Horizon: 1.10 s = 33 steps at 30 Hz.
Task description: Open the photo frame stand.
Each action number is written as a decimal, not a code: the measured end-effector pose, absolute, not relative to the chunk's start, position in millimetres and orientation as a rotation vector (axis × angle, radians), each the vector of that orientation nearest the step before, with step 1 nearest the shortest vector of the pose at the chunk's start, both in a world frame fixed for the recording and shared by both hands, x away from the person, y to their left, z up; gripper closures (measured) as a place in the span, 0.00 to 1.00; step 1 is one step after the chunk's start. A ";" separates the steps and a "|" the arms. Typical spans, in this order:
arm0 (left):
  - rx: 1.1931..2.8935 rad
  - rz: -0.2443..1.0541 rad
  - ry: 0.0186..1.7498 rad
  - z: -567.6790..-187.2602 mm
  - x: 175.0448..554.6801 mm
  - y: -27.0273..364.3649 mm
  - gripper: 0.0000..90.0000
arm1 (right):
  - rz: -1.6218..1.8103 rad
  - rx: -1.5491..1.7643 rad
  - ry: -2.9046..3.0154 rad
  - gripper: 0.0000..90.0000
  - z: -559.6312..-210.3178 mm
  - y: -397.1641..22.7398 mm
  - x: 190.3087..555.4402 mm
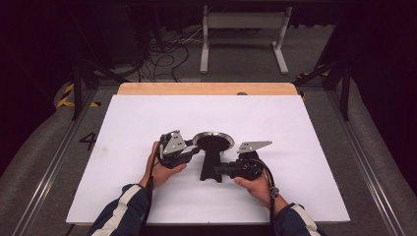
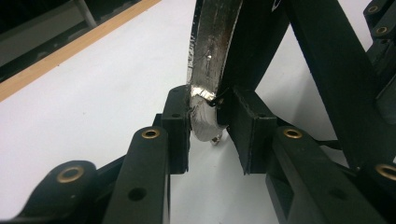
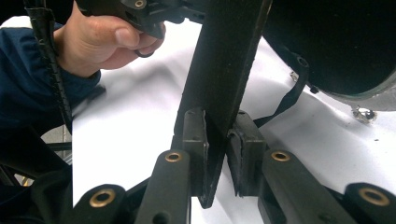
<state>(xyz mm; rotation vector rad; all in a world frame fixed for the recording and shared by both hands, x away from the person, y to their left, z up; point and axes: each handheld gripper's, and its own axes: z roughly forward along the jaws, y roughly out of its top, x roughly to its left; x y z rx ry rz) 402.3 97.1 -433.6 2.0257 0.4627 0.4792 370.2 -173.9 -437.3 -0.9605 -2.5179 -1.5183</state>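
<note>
A small black pan with a silvery rim (image 1: 213, 134) lies on the white table top (image 1: 295, 132), its flat black handle (image 1: 210, 167) pointing toward the person. My left gripper (image 1: 193, 147) reaches in from the left and is shut on the rim. In the left gripper view the pads clamp the silvery rim (image 2: 210, 60) where my left gripper (image 2: 211, 122) closes. My right gripper (image 1: 222, 170) comes from the right and is shut on the handle. In the right gripper view my right gripper (image 3: 217, 140) squeezes the handle (image 3: 224, 65), with the pan's bowl (image 3: 336, 46) beyond.
A wooden strip (image 1: 206, 88) runs along the table's far edge. Behind it stand a white metal frame (image 1: 243, 29) and loose cables (image 1: 167, 59) on the floor. The person's other hand (image 3: 102, 42) shows in the right gripper view.
</note>
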 end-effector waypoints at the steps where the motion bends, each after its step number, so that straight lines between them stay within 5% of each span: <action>1: 2.028 0.487 0.463 -433.4 401.8 96.6 0.77 | -1.518 -0.962 -2.516 0.87 -437.6 -174.1 370.3; 14: 2.035 0.552 0.440 -434.5 397.2 91.4 0.78 | -1.496 -0.963 -2.552 0.87 -441.2 -178.4 372.7; 33: 2.058 0.481 0.407 -436.4 394.6 97.8 0.80 | -1.431 -0.933 -2.648 0.88 -444.0 -175.9 365.1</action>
